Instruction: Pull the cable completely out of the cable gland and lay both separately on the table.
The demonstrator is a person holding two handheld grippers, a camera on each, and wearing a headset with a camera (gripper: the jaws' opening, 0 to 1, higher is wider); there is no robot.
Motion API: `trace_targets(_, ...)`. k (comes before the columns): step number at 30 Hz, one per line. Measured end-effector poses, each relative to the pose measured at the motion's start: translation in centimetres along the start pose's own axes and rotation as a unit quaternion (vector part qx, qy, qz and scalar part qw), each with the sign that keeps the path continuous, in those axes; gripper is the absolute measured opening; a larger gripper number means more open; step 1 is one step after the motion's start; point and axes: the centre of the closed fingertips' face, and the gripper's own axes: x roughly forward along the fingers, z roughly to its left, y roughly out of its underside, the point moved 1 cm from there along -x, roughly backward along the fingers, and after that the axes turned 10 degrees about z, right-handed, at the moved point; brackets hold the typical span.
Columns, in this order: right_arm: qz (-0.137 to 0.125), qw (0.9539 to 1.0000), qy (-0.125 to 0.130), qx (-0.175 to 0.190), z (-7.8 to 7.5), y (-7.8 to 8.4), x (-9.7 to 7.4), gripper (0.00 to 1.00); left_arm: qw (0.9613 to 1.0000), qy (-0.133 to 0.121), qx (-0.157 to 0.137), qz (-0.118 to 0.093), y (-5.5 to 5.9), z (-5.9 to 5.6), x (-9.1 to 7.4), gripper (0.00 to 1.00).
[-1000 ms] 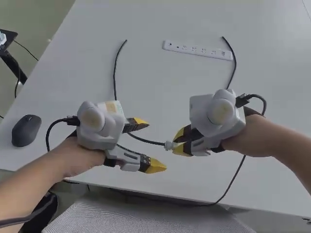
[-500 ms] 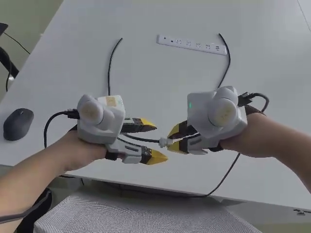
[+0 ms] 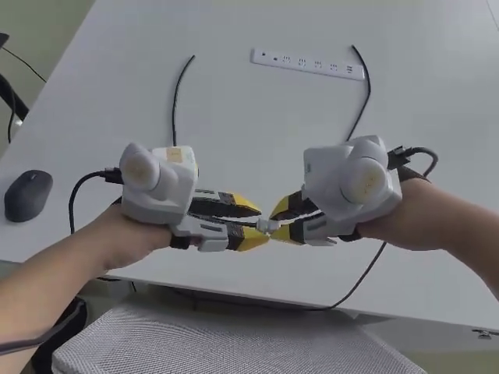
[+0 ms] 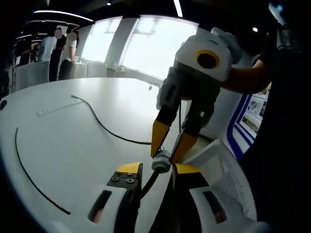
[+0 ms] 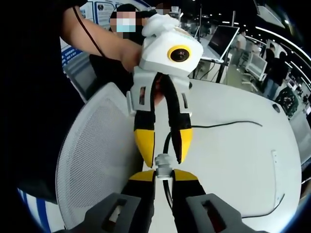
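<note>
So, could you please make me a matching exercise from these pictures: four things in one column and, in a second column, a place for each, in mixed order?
Things
1. cable gland
2. power strip
3. mouse
4. mesh chair

Places
A. near the left edge of the table
B. below the table's near edge
C. between the jaws of the right tool
D. on the far part of the table

Pairs: 1-C, 2-D, 3-A, 4-B

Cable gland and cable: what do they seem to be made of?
Cable gland: probably moulded plastic, light grey-white and matte, with a stepped body. It is too small to rule out coated metal. Cable: a black, smooth jacket, likely rubber or PVC, since it bends in a soft curve.
</note>
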Motion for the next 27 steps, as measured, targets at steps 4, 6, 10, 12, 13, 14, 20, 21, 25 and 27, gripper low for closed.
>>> trace_targets(4, -0.007, 1.0, -0.005, 0.0, 0.28, 0.13, 0.16, 0.06, 0.9999, 0.002, 0.012, 0.01, 0.35, -0.12, 0.16, 0.19)
trace_targets(6, -0.006, 1.0, -0.006, -0.003, 0.38, 0.24, 0.31, 0.06, 0.9998, 0.006, 0.016, 0.014, 0.51, -0.28, 0.3, 0.18)
trace_targets(10, -0.007, 0.9999, -0.005, -0.008, 0.34, 0.37, 0.5, 0.06, 0.9999, 0.01, 0.007, 0.009, 0.47, -0.28, 0.28, 0.18)
trace_targets(12, -0.006, 0.9999, -0.003, -0.012, 0.26, 0.47, 0.57, 0.06, 0.9999, 0.013, 0.001, 0.001, 0.2, -0.35, 0.17, 0.18)
trace_targets(13, -0.005, 0.9999, -0.002, -0.013, 0.22, 0.49, 0.59, 0.06, 0.9999, 0.011, 0.003, 0.0, 0.14, -0.28, 0.14, 0.18)
trace_targets(14, -0.007, 0.9999, -0.001, -0.012, 0.19, 0.45, 0.54, 0.06, 0.9999, 0.01, 0.005, 0.001, 0.18, -0.22, 0.16, 0.17)
trace_targets(20, -0.012, 0.9999, -0.005, -0.005, 0.24, 0.38, 0.5, 0.07, 0.9997, 0.011, 0.024, 0.005, 0.29, -0.36, 0.17, 0.17)
trace_targets(21, -0.014, 0.9999, -0.005, -0.006, 0.25, 0.37, 0.5, 0.07, 0.9996, 0.011, 0.024, 0.005, 0.28, -0.38, 0.13, 0.16)
trace_targets(25, -0.019, 0.9997, 0.0, -0.016, 0.38, 0.37, 0.64, 0.08, 0.9997, 0.009, 0.025, 0.001, 0.09, -0.5, 0.06, 0.15)
trace_targets(27, -0.022, 0.9997, -0.003, -0.013, 0.43, 0.36, 0.73, 0.08, 0.9998, 0.011, 0.016, 0.011, 0.33, -0.49, 0.16, 0.15)
